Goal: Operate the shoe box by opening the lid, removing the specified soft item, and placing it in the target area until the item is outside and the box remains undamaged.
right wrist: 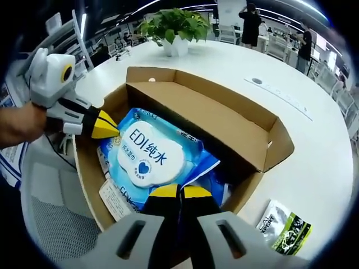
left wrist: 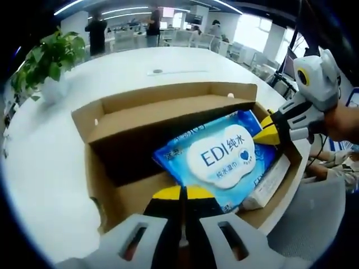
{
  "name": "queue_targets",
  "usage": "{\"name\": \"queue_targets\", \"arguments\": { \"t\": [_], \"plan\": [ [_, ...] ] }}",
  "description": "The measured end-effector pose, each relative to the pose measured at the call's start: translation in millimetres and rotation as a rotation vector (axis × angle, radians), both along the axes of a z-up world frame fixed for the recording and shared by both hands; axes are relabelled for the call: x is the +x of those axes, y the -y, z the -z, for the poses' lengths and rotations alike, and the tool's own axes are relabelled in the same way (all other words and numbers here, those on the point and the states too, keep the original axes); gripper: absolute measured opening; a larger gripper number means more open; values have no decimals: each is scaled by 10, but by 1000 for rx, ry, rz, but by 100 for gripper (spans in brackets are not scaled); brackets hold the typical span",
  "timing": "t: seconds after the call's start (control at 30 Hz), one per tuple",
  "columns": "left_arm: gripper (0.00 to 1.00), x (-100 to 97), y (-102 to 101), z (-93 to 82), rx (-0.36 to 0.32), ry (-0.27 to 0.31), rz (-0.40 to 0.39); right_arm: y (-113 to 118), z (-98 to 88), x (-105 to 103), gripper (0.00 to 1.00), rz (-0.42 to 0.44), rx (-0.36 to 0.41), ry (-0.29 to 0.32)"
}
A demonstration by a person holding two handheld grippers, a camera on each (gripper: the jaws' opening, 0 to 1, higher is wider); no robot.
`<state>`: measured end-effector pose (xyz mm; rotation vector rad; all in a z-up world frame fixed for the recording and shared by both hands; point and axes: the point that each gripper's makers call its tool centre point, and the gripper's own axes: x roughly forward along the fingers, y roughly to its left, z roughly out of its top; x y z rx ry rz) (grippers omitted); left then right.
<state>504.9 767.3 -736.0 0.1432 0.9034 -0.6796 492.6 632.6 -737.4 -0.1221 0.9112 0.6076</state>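
Both tongs point(left wrist: 184, 193) point(right wrist: 180, 192) seemingly pinch the wipes pack point(left wrist: 224, 154), lying lengthwise in the shoe box point(left wrist: 106, 120).

One open box point(left wrist: 168, 112) on the surface point(left wrist: 50, 168). Inside: one blue wipes pack point(left wrist: 221, 157), one white slab point(left wrist: 269, 182) beside it. One green sachet point(right wrist: 286, 227) outside the box. One potted plant point(right wrist: 174, 28). Two claws point(left wrist: 182, 193) point(right wrist: 180, 193). Three people point(left wrist: 152, 25) in the background.
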Motion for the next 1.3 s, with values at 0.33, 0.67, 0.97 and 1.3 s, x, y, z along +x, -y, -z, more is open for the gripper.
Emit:
{"name": "queue_targets", "arguments": {
  "t": [0.33,0.67,0.97,1.3],
  "plan": [
    [0,-53,-31,-229,-26,21,-10,-27,-203,-18,0,23,28,21],
    [0,-104,-1,-417,-30,50,6,1,-372,-82,0,42,45,39],
    [0,-140,85,-543,-49,59,17,85,-501,-135,0,60,49,59],
    [0,-154,273,-622,-62,79,35,280,-571,-170,0,91,57,74]
  ]
}}
